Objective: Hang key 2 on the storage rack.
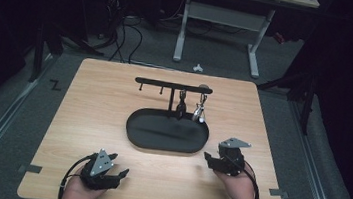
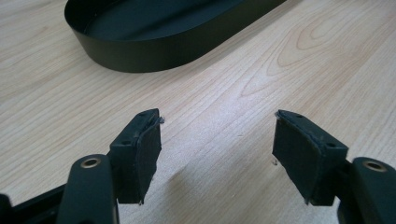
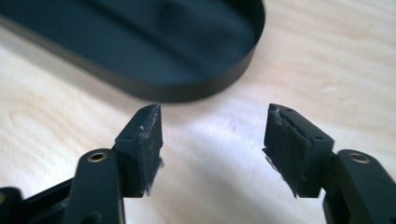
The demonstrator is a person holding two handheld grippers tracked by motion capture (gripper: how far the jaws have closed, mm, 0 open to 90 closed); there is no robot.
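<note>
Below, pale woodgrain table (image 1: 111, 122), matte black oval tray (image 1: 133, 130), left gripper (image 2: 217, 154) and right gripper (image 3: 212, 149), padded jaws released, nothing between.

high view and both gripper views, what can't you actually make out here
- Hanging items on the black rack: too small and dim in the high view to identify.
- Black oval tray: its far side is cut off by the top edge in the left gripper view, and in the right gripper view it is blurred.
- Tray floor: too dark to tell whether anything lies in it.

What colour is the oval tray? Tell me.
Black, matte. The oval tray shows best in the high view.
</note>
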